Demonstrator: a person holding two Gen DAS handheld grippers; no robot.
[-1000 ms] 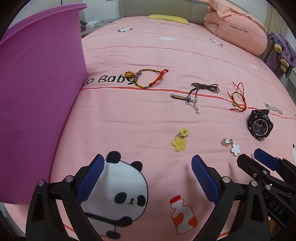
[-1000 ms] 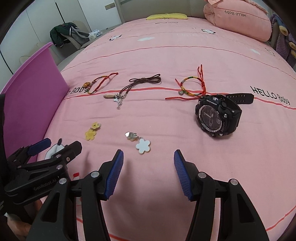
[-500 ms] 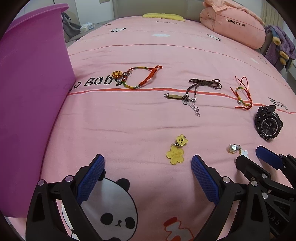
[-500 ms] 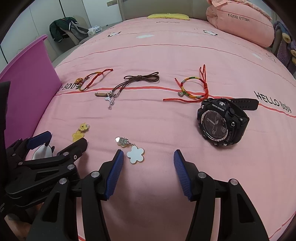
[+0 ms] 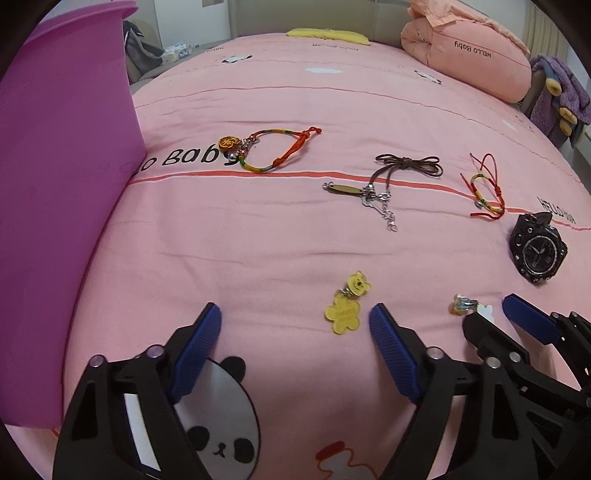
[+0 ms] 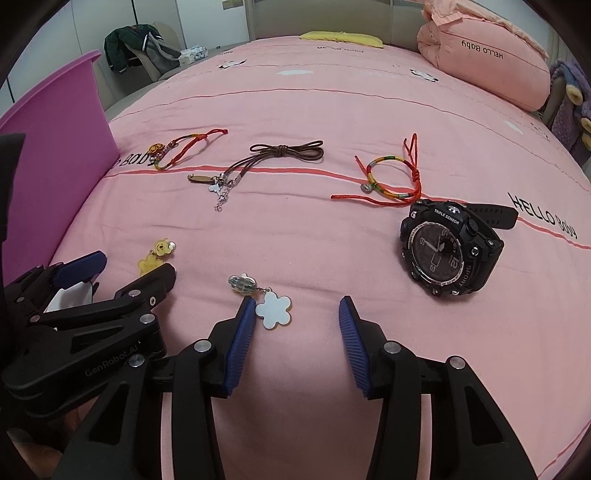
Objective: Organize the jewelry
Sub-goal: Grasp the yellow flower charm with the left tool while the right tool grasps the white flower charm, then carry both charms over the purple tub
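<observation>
Jewelry lies on a pink bedspread. A yellow bear charm (image 5: 345, 302) sits between the fingers of my left gripper (image 5: 295, 317), close to its right pad; the jaws are closing and no pad presses on it. A white flower charm (image 6: 273, 310) lies between the fingers of my right gripper (image 6: 297, 310), against its left pad; these jaws are closing too, with the right pad still apart. Farther off lie a black watch (image 6: 448, 247), a coin bracelet (image 5: 269, 151), a brown cord necklace (image 5: 391, 173) and a red string bracelet (image 6: 391, 177).
A tall purple bin (image 5: 62, 184) stands at the left edge of the bed. A rolled pink quilt (image 5: 469, 62) and a yellow cushion (image 5: 328, 35) lie at the far end. The two grippers work side by side, the left gripper (image 6: 122, 269) just left of the right one.
Both grippers have moved forward and down onto their charms, which now lie between the fingers. Both pairs of jaws stand narrower than before.
</observation>
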